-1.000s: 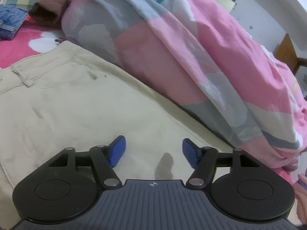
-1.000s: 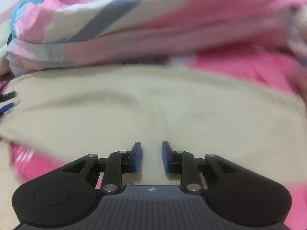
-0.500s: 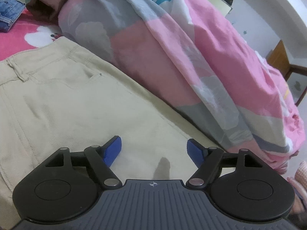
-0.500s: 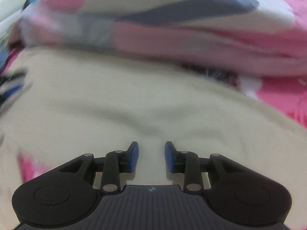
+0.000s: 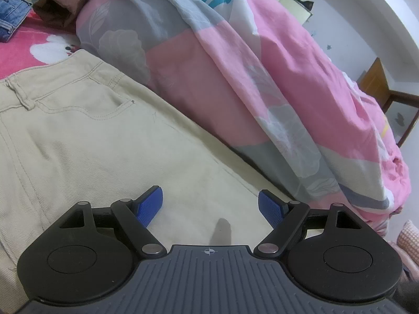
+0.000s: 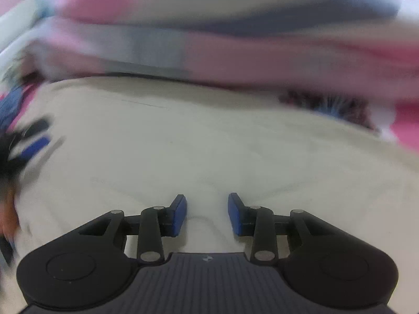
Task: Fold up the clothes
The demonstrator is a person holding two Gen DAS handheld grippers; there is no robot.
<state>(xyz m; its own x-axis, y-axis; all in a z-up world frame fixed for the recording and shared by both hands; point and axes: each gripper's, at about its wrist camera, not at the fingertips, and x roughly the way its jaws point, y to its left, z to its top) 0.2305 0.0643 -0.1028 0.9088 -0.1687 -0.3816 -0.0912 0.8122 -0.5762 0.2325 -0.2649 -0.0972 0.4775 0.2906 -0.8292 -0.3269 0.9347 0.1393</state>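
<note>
bed (image 5: 18,52): covered in a bright pink sheet with a white cartoon print, showing at the far left beyond the trousers
quilt (image 5: 235,65): a big heap in pink, grey, white and teal stripes, piled along the far side of the trousers and touching their long edge; in the right wrist view it fills the top of the picture, badly blurred
trousers (image 5: 91,144): beige, spread flat on the bed, waistband with a belt loop and a curved front pocket at the far left, the leg running toward the lower right; a small dark smudge sits on the cloth just in front of the left gripper; in the right wrist view the same pale cloth (image 6: 196,144) spreads across the whole middle
left gripper (image 5: 210,203): low over the trouser leg, blue fingers (image 5: 150,204) spread wide with nothing between them
right gripper (image 6: 207,214): also low over the beige cloth, fingers (image 6: 179,216) a narrower gap apart, only fabric below, nothing pinched
brown garment (image 5: 60,5): bunched up at the quilt's far left end
jeans (image 5: 11,18): blue denim, folded at the far left edge of the bed
chair (image 5: 387,99): wooden, by the wall at the right, past the quilt
</note>
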